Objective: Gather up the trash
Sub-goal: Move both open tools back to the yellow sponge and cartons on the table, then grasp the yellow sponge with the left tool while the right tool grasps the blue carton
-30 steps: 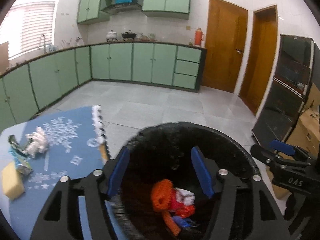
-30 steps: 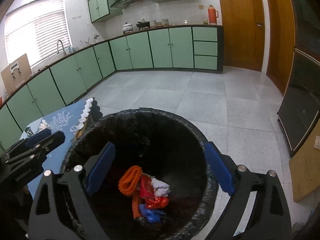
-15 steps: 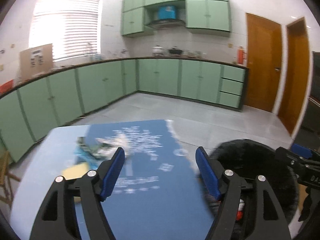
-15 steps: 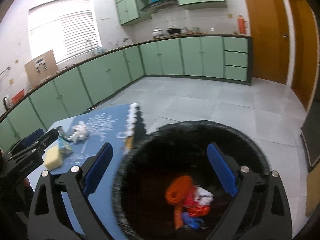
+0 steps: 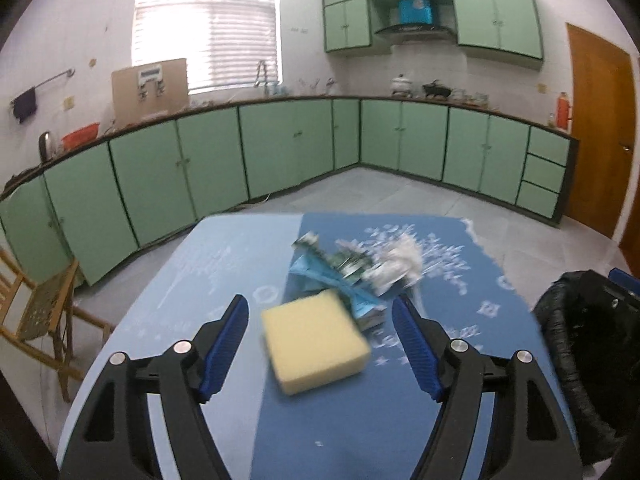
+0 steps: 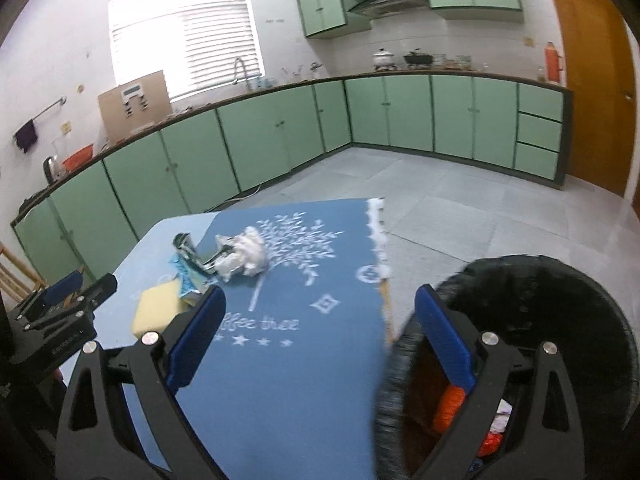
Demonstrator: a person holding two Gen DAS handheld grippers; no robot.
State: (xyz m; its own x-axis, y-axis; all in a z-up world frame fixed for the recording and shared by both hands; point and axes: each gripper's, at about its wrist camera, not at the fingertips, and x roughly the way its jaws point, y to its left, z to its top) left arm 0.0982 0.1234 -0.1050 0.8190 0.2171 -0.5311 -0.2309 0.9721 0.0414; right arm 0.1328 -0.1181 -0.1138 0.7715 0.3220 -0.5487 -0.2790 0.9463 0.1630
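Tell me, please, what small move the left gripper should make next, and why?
Probably ease the left gripper forward and down to close on the yellow sponge. Its jaws are open and empty, the sponge lies loose on the blue tablecloth right between them, nearest of the litter, and the black trash bin waits beside the table.

The premises are identified as a domestic kitchen. An L-shaped run of green base cabinets (image 5: 288, 152) under a dark counter is observed, with matching wall cabinets (image 5: 496, 16) and an extractor hood (image 5: 414, 31) set against white-tiled walls. A sink tap (image 6: 239, 70) below a blinded window (image 5: 206, 26), a kettle (image 5: 45, 146), cooking pots (image 6: 418, 58) and a red thermos flask (image 6: 551, 62) are noted on the counter, and a grey tiled floor (image 6: 440, 208) and wooden doors (image 5: 600, 136) are recorded.
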